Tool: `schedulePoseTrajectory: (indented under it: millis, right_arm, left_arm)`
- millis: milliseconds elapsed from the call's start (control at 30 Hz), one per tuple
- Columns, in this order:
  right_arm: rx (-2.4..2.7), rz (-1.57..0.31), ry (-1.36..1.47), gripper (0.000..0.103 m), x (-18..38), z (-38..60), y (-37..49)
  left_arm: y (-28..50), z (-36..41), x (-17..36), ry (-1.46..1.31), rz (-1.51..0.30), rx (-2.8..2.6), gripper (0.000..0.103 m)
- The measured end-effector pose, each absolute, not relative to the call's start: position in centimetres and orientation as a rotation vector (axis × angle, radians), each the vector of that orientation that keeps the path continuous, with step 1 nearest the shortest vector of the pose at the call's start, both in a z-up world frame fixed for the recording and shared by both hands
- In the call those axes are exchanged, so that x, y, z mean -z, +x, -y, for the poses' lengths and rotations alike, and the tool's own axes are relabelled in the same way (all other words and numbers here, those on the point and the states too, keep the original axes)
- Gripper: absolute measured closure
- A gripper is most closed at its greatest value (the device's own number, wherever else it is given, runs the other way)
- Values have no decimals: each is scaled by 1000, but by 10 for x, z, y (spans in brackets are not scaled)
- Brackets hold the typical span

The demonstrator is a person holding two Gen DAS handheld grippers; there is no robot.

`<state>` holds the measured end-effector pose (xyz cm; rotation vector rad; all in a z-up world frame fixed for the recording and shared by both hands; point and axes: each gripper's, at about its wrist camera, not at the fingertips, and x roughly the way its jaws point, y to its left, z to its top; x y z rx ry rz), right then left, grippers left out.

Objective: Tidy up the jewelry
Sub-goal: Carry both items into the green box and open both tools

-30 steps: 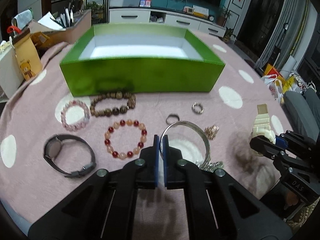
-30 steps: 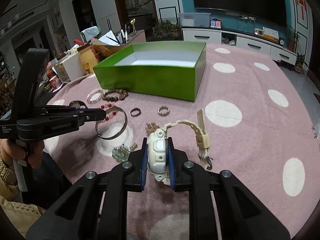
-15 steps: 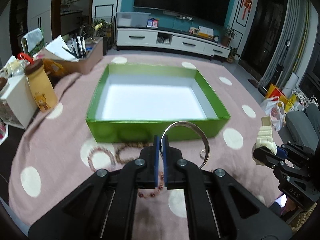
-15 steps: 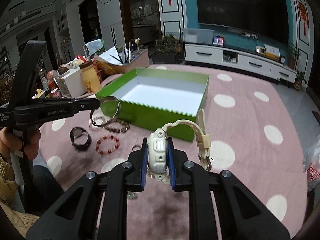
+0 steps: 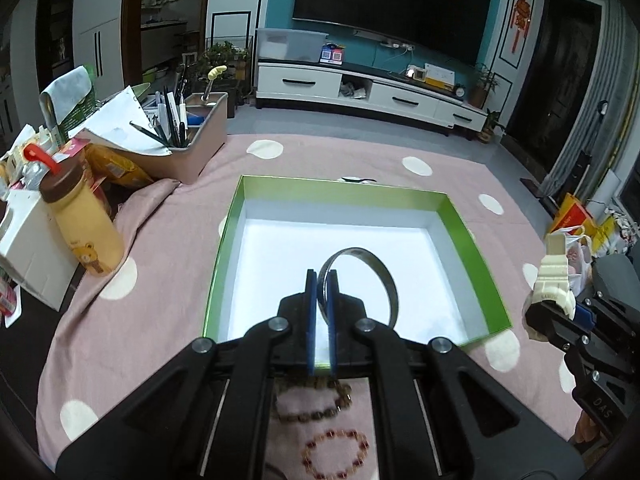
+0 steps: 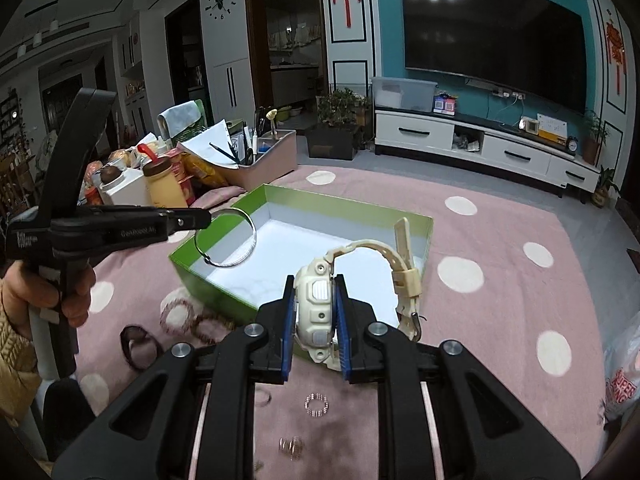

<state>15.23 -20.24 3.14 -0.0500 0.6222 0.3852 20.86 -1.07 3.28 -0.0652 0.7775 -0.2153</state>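
Observation:
My left gripper (image 5: 322,280) is shut on a silver bangle (image 5: 384,276) and holds it in the air over the open green box (image 5: 460,220), whose white floor is bare. The bangle also shows in the right wrist view (image 6: 250,236), above the box's near-left corner (image 6: 180,262). My right gripper (image 6: 316,292) is shut on a cream digital watch (image 6: 316,300), held above the table in front of the box; its strap (image 6: 404,268) arches to the right. The watch shows at the right edge of the left wrist view (image 5: 554,280).
On the pink dotted cloth (image 6: 500,312) lie bead bracelets (image 5: 336,454), a brown bead strand (image 5: 316,400), a black watch (image 6: 136,346) and small rings (image 6: 317,405). A yellow bottle (image 5: 80,224), a white box (image 5: 28,248) and a pen holder (image 5: 188,148) stand at the far left.
Both grippers have risen and moved forward with their loads. The bangle was lifted off the cloth and now hangs over the box; the cream watch has come up near the box's front.

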Motion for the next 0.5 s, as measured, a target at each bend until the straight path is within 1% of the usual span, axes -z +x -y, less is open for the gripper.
schedulePoseTrajectory:
  millis: [300, 367, 400, 433, 500]
  right_arm:
    - [-373, -755, -48, 85, 7, 186, 218]
    - [-373, -797, -28, 84, 17, 187, 229]
    - [-370, -812, -16, 80, 20, 188, 232]
    - [-362, -825, -5, 77, 22, 190, 234]
    - [-354, -819, 6, 72, 23, 193, 231]
  left_arm:
    - [250, 33, 7, -3, -861, 188, 99]
    - [255, 36, 13, 5, -875, 186, 98]
    - [256, 38, 14, 16, -874, 178, 95]
    - [256, 38, 14, 22, -874, 178, 91]
    - [254, 36, 13, 25, -866, 178, 73]
